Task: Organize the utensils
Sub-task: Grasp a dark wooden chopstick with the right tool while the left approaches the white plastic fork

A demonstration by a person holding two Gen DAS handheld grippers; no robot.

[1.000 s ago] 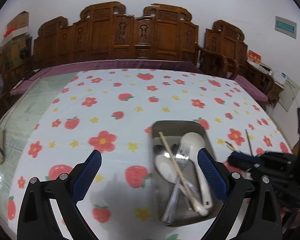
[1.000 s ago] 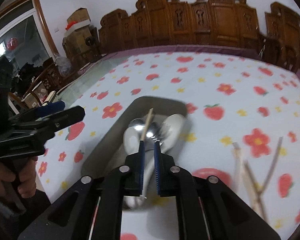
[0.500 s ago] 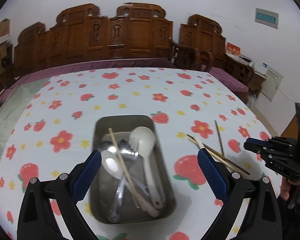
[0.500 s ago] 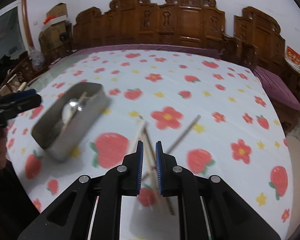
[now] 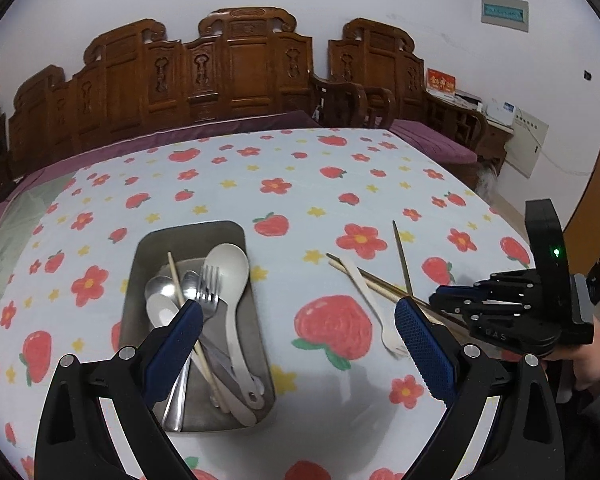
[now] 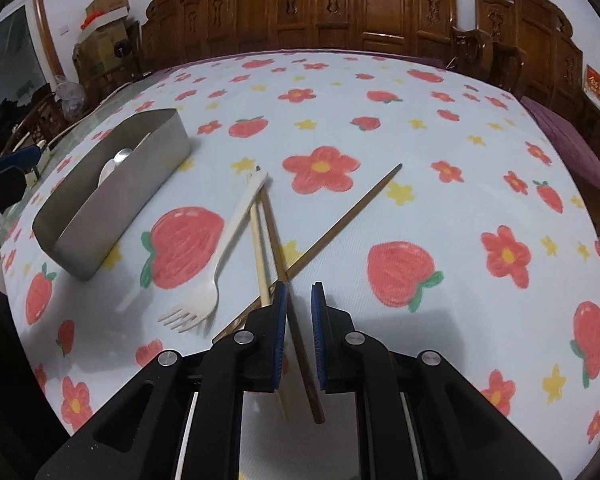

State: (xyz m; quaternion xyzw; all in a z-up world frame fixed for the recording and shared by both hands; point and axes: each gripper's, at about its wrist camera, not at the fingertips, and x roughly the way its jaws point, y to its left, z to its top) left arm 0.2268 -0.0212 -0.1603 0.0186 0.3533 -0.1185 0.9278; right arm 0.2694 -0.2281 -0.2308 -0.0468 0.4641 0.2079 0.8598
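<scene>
- Left gripper [image 5: 296, 322]: released, jaws wide apart, hanging above the tablecloth [image 5: 260, 184] between the metal tray and the loose utensils, nothing between the pads.
- Metal tray [image 5: 140, 264]: on the left part of the cloth, holding a metal fork [image 5: 209, 286], metal spoons [image 5: 158, 286], a big pale spoon [image 5: 228, 268] and one light chopstick [image 5: 188, 320] lying across them.
- White plastic fork [image 6: 224, 252]: flat on the cloth to the right of the tray, tines toward the camera, beside a strawberry print.
- Chopsticks [image 6: 272, 232]: just right of the white fork, one light and two dark, crossing each other.
- Right gripper [image 6: 299, 298]: low over the crossing, jaws only a narrow gap apart, one dark chopstick passing between them; cannot tell if the pads press it.
</scene>
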